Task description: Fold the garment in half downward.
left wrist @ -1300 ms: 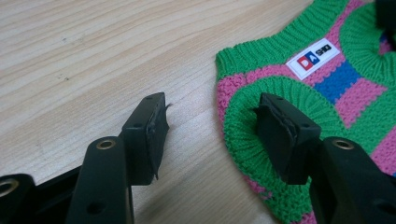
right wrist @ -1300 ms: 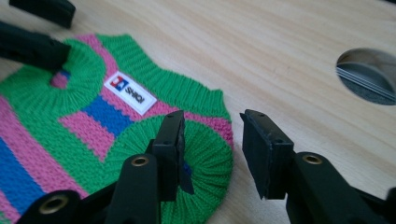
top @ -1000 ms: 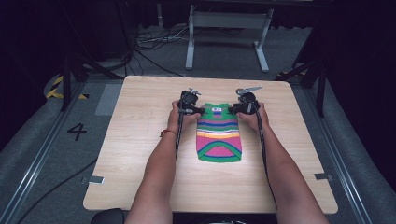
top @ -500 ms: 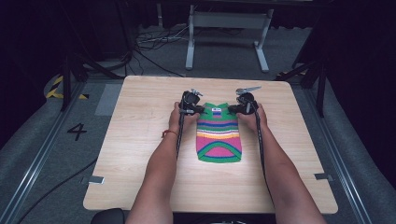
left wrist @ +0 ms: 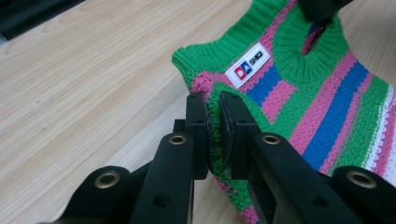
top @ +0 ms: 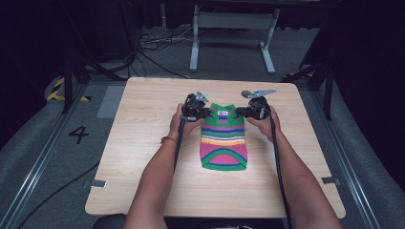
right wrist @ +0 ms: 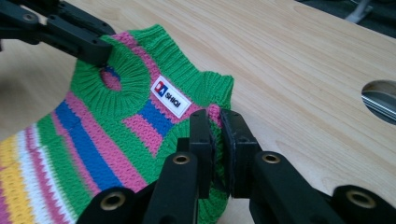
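Striped sweater (top: 223, 140) flat on worktop (top: 143, 143), centre, collar toward far edge. Left tool (left wrist: 213, 135) clamped on knit at left shoulder edge. Right tool (right wrist: 217, 149) pinching right shoulder edge same way. White label (left wrist: 248, 65) just beside green collar (right wrist: 105, 81). Both hands (top: 184, 125) low on worktop.

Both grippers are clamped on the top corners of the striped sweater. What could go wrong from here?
1. Each of the left gripper and right gripper pinches just a thin edge of the sweater, so the knit might slip free when lifted.
2. Pulling the hands apart could stretch the neck opening.
3. An uneven lift may let the lower hem drag and bunch on the table.
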